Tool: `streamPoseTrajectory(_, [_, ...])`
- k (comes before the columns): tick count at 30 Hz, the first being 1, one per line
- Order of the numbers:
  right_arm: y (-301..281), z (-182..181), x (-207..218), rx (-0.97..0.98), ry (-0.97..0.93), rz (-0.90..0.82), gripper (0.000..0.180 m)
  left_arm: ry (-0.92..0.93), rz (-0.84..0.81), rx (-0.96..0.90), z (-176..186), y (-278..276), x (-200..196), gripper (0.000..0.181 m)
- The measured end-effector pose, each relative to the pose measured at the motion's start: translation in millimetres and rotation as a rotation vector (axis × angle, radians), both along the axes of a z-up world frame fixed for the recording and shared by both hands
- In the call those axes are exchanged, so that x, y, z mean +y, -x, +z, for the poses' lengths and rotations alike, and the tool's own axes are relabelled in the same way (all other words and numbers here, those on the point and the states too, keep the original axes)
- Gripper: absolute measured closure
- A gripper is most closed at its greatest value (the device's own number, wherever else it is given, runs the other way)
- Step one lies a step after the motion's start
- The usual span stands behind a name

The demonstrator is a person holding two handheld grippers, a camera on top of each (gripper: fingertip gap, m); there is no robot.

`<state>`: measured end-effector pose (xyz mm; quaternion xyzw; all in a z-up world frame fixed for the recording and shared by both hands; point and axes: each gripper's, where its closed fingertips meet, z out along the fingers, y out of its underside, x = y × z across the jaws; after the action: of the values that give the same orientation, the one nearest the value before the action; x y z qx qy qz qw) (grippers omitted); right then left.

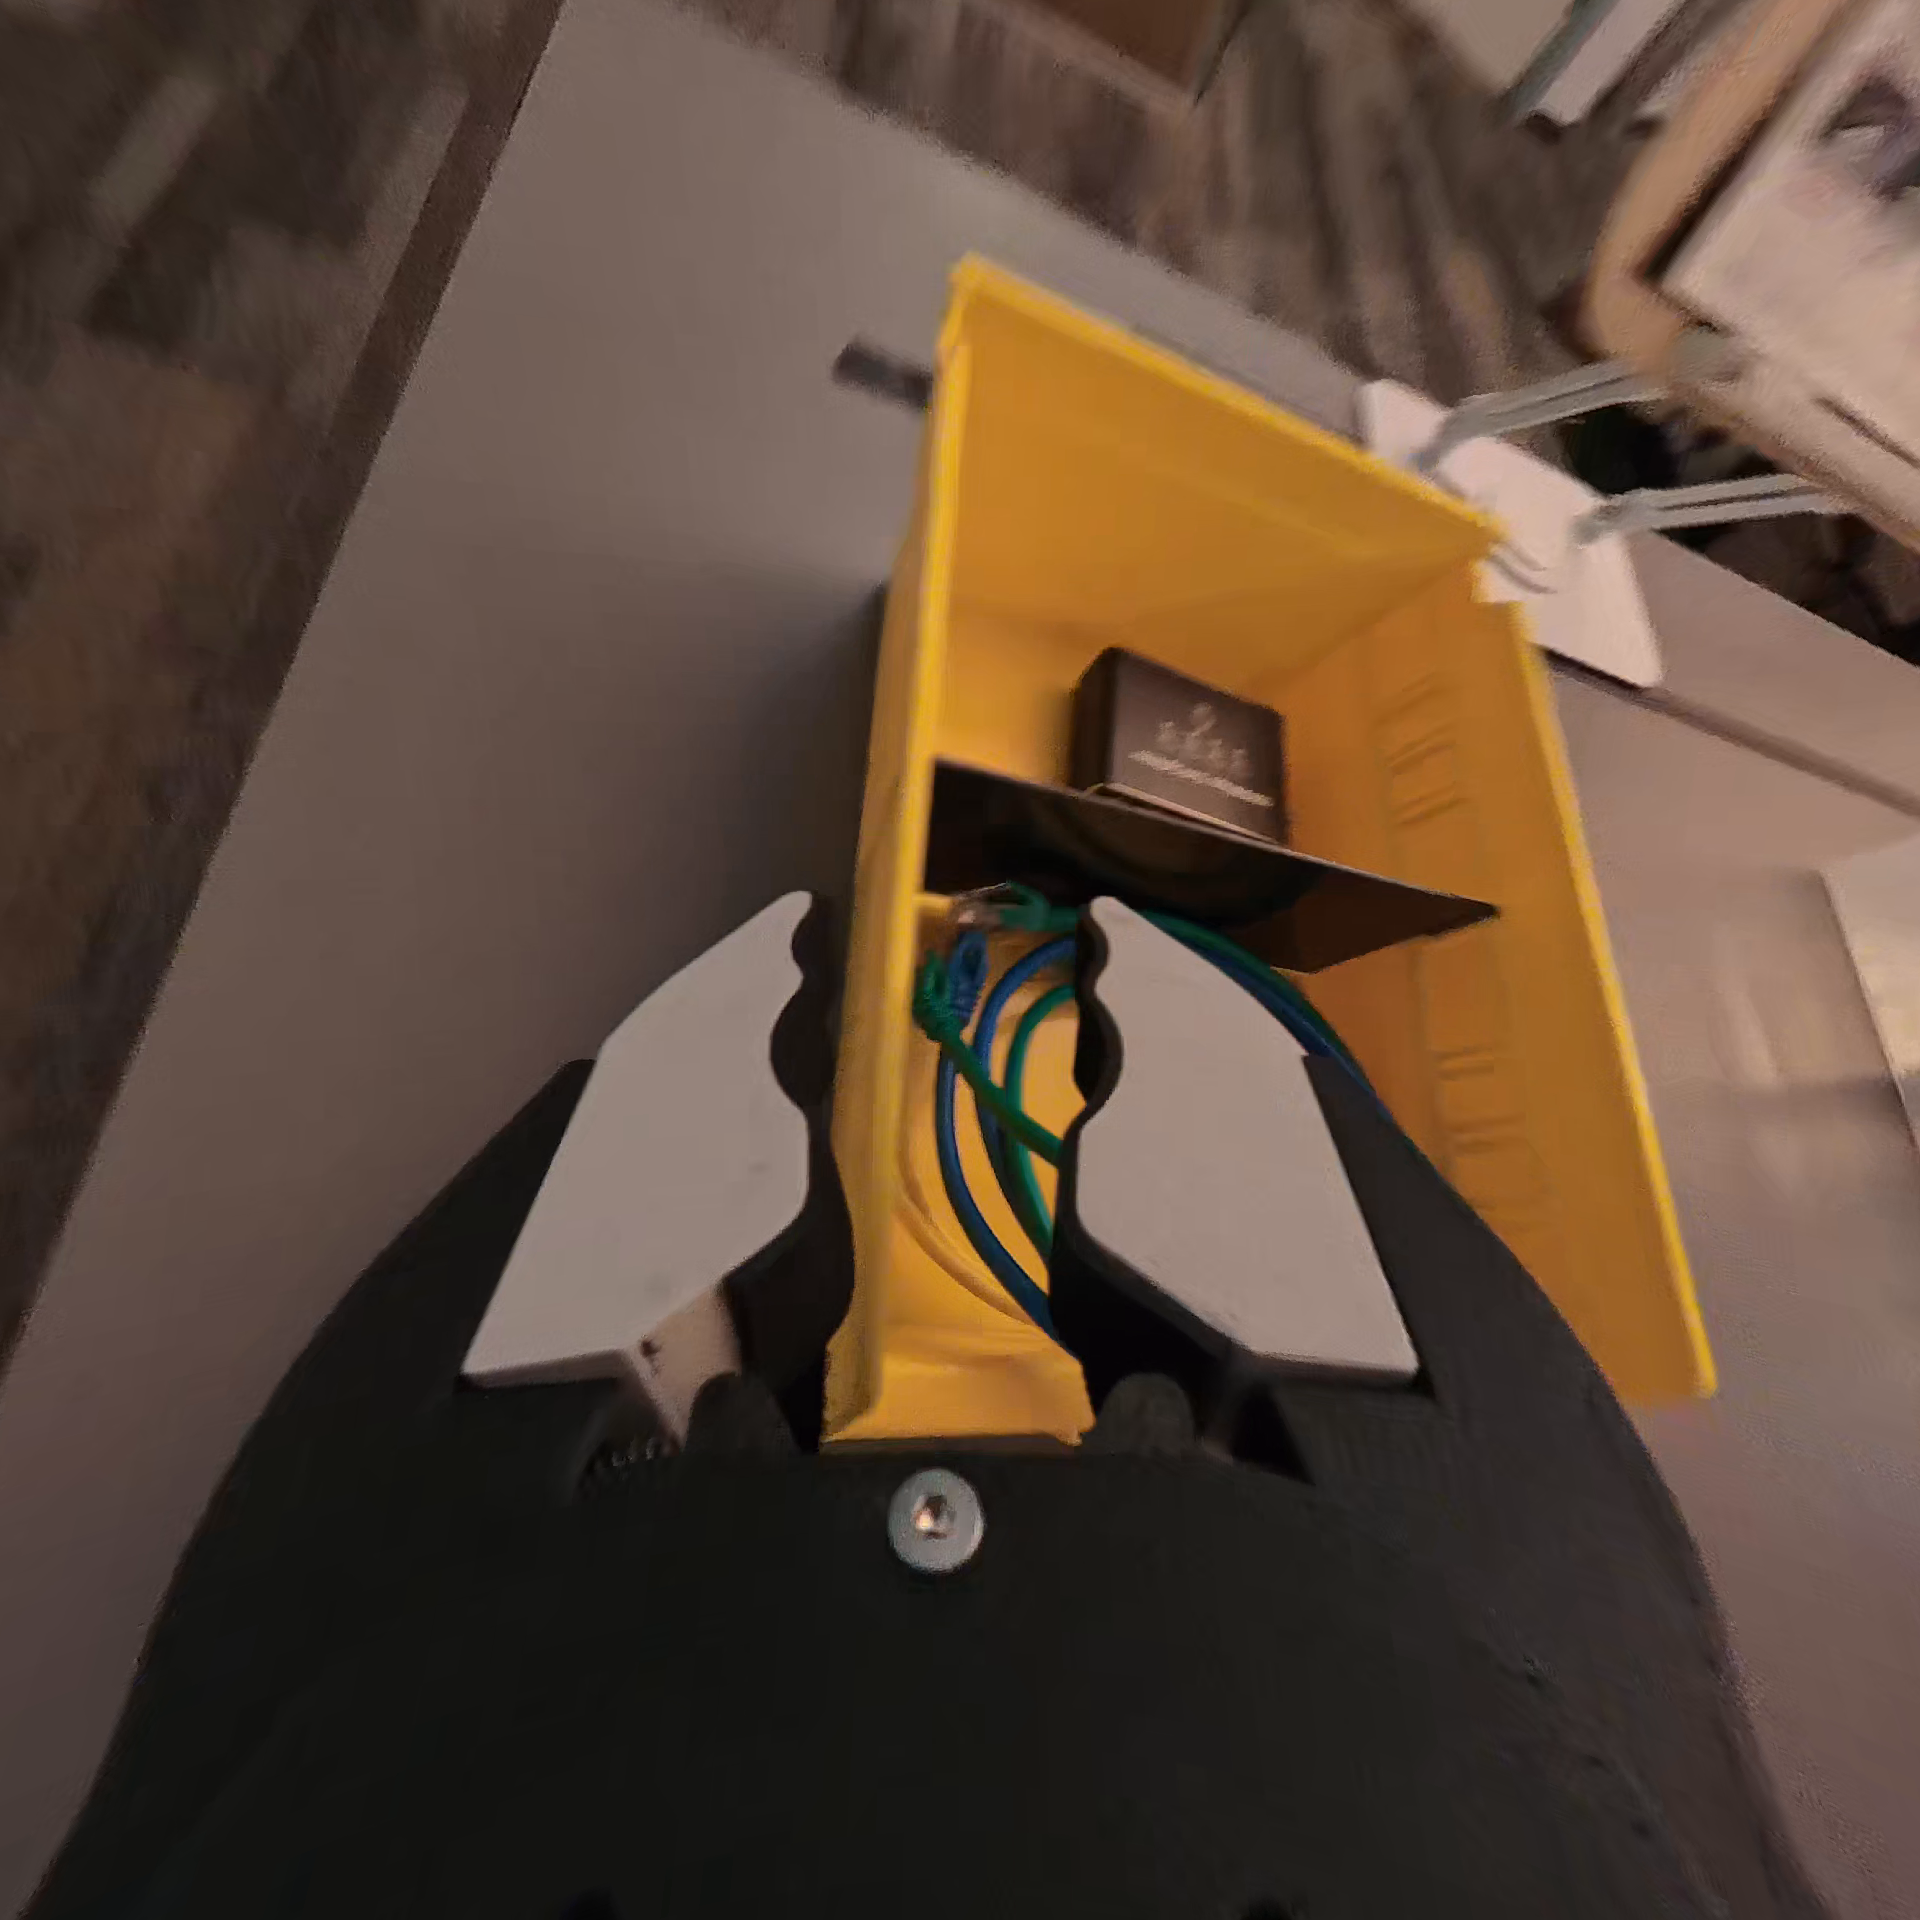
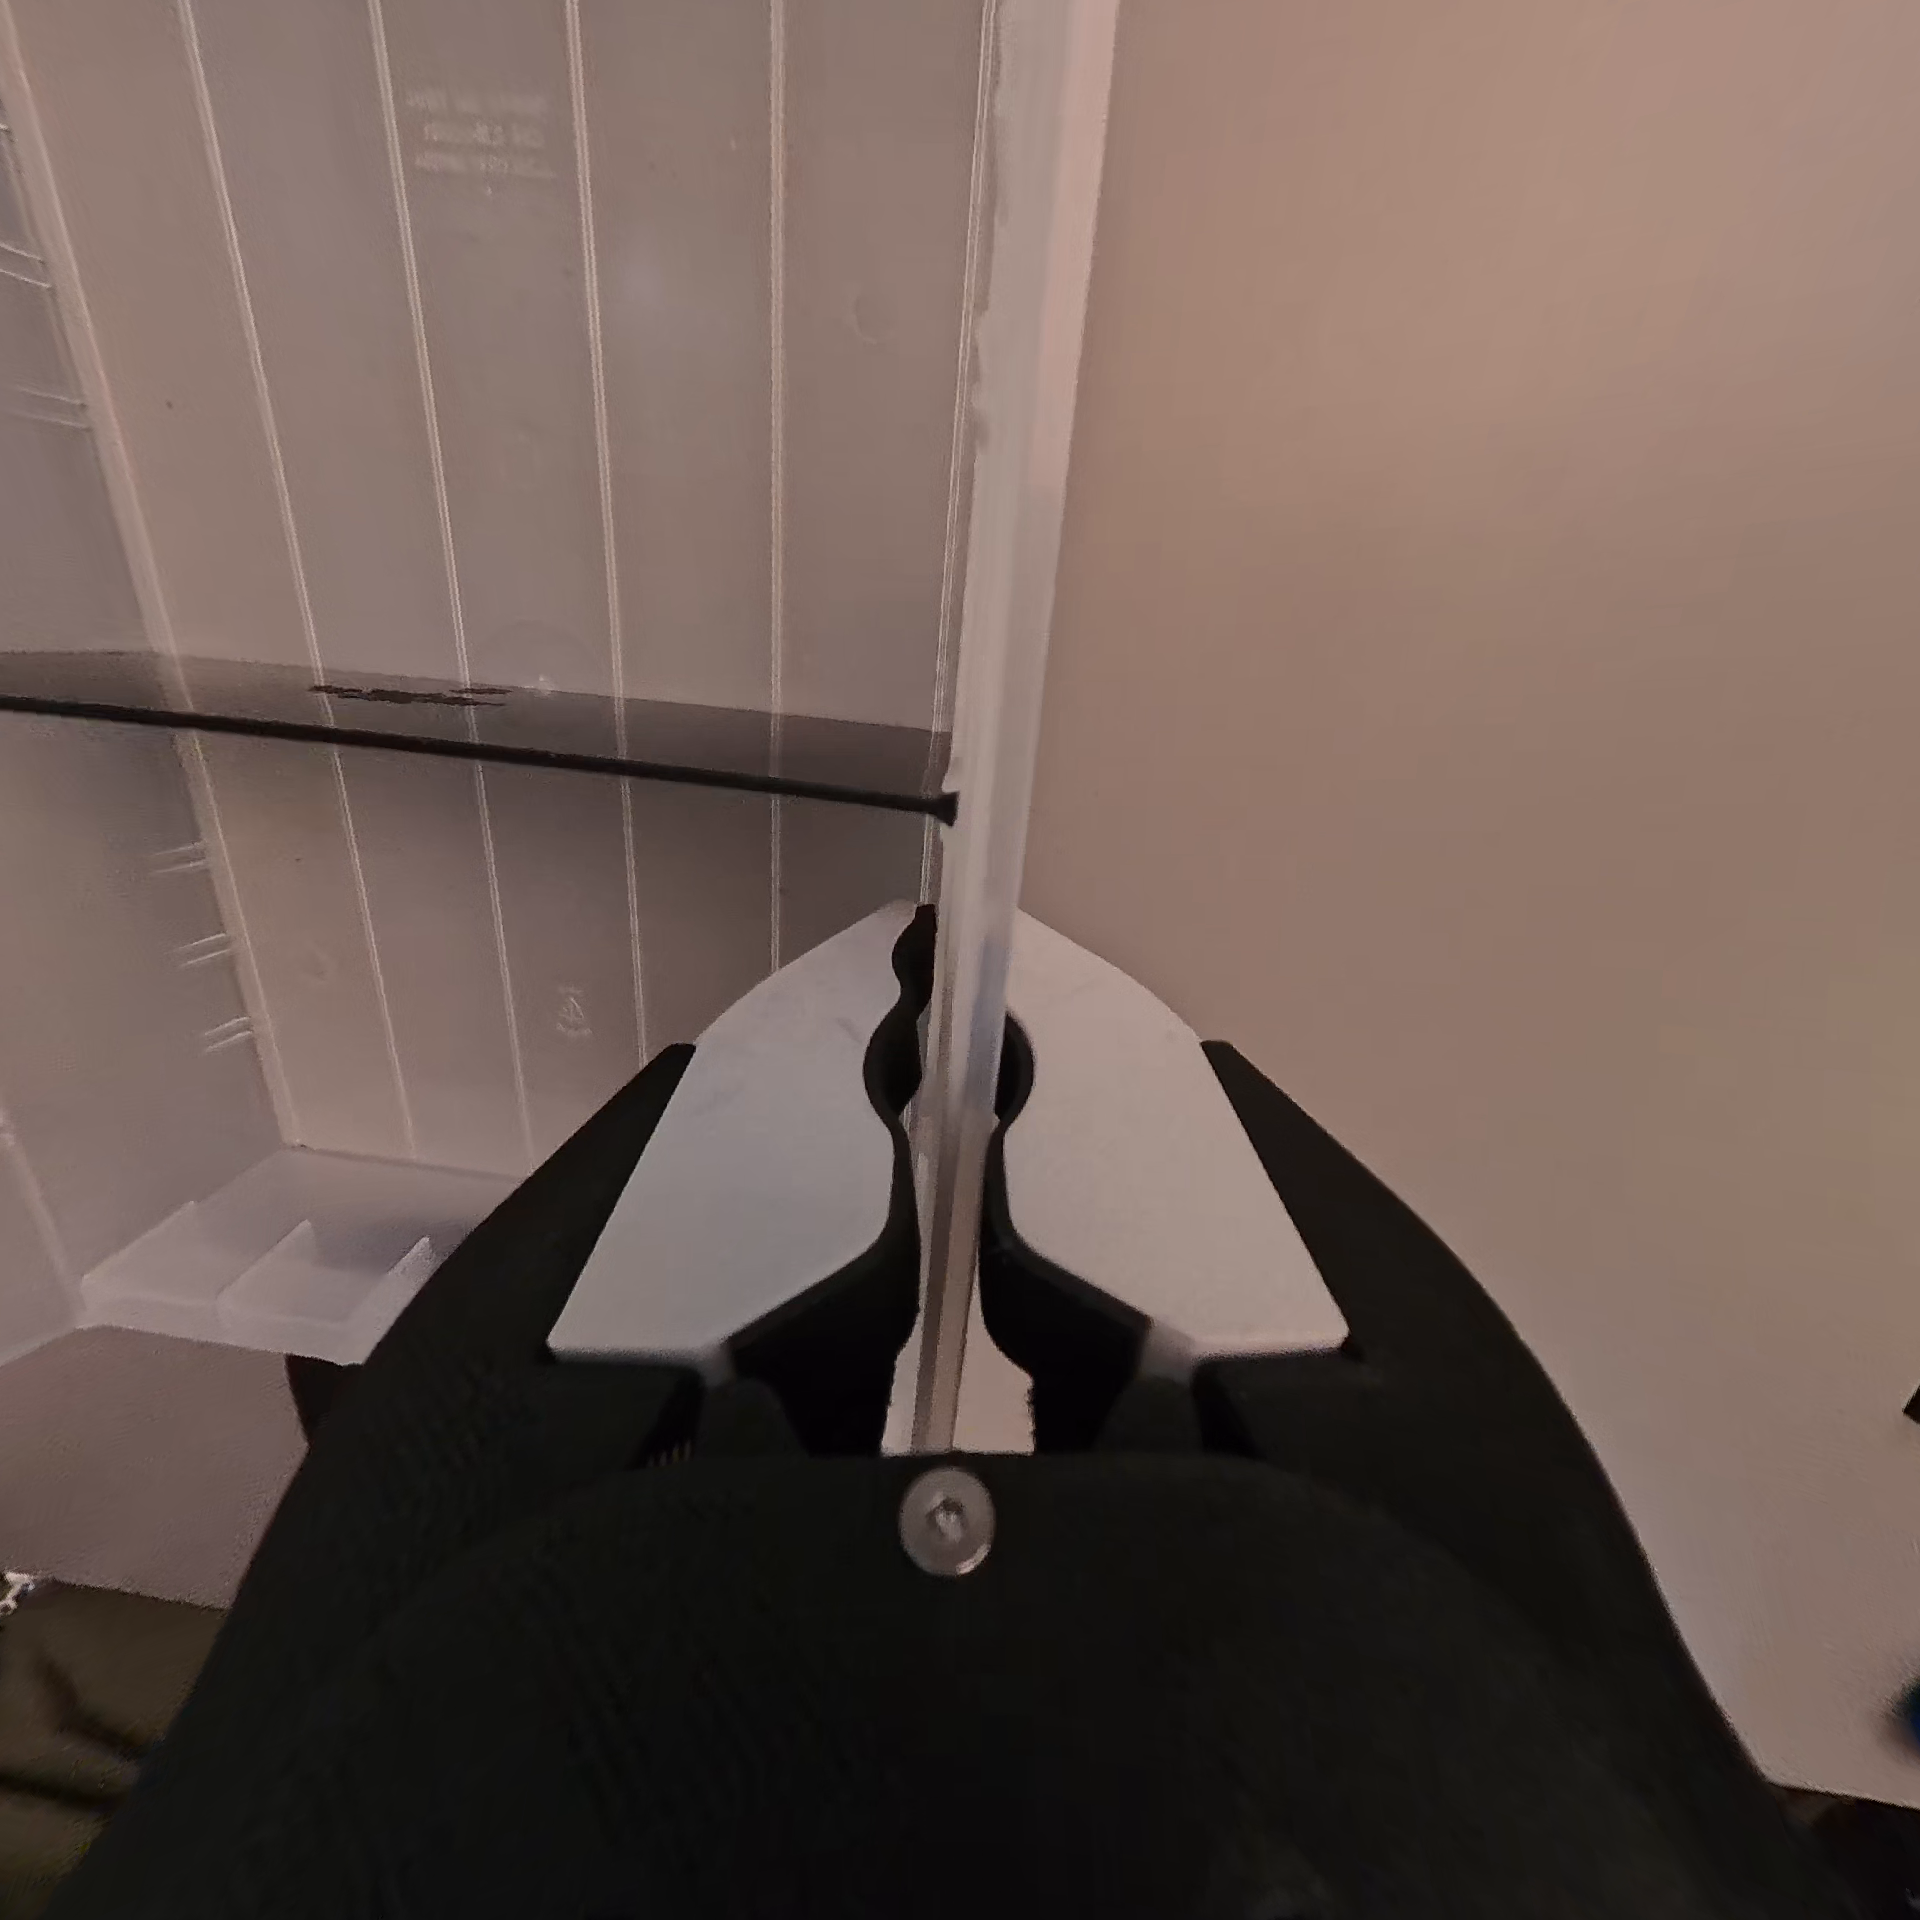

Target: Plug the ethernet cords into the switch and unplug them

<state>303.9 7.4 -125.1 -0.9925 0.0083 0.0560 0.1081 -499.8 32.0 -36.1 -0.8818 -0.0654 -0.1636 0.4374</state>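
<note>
Left gripper jaws straddle yellow box wall, seemingly clamped; right gripper jaws clamped on clear bin wall; tilting could spill the cords.

The yellow bin at frame centre looks like matt, finely ribbed plastic. A glossy black panel crosses it. The blue cord has a smooth plastic sheath. The clear bin, upper left, is translucent ribbed plastic.

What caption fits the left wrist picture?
Left claw straddles the wall of a yellow box holding blue and green cords.
</note>
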Motion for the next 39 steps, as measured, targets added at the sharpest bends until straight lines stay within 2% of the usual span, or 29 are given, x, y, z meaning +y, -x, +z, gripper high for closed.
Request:
streamPoseTrajectory(3, [3, 9, -1, 0.065, -0.018, -0.031, 0.167, -0.167, -0.262, 0.091, 34, -38, -20, 0.131])
streamPoseTrajectory(7, [2, 41, 10, 0.154, -0.150, -0.083, 0.152, -0.242, -0.707, 0.095, 44, -110, -64, 0.108])
streamPoseTrajectory(8, [3, 54, 14, 0.163, -0.202, -0.076, 0.149, -0.218, -0.789, 0.125, 38, -119, -73, 0.102])
streamPoseTrajectory(10, [8, 79, 21, 0.148, -0.305, -0.039, 0.140, -0.140, -0.883, 0.297, 17, -123, -82, 0.087])
streamPoseTrajectory(12, [26, 109, 26, 0.181, -0.416, 0.031, 0.140, -0.072, -0.940, 0.505, -1, -118, -83, 0.092])
streamPoseTrajectory(14, [61, 146, 30, 0.321, -0.538, 0.101, 0.141, -0.018, -0.981, 0.626, -12, -112, -76, 0.101])
streamPoseTrajectory(16, [100, 190, 29, 0.518, -0.685, 0.171, 0.145, 0.073, -1.080, 0.592, -21, -118, -80, 0.102])
streamPoseTrajectory(18, [135, 233, 21, 0.699, -0.818, 0.229, 0.151, 0.267, -1.182, 0.540, -39, -117, -95, 0.102])
streamPoseTrajectory(19, [148, 251, 16, 0.764, -0.875, 0.256, 0.154, 0.354, -1.204, 0.548, -47, -114, -100, 0.103])
streamPoseTrajectory(21, [171, 275, 6, 0.810, -0.960, 0.313, 0.157, 0.436, -1.221, 0.611, -58, -108, -104, 0.122])
streamPoseTrajectory(24, [197, 291, -9, 0.763, -1.033, 0.429, 0.158, 0.397, -1.215, 0.731, -62, -106, -100, 0.142])
streamPoseTrajectory(28, [223, 293, -22, 0.721, -1.080, 0.546, 0.158, 0.359, -1.193, 0.764, -54, -106, -101, 0.168])
streamPoseTrajectory(34, [253, 278, -33, 0.736, -1.001, 0.718, 0.157, 0.433, -1.139, 0.742, -46, -101, -102, 0.170])
streamPoseTrajectory(39, [255, 269, -38, 0.719, -0.975, 0.782, 0.157, 0.397, -1.122, 0.701, -18, -111, -98, 0.171])
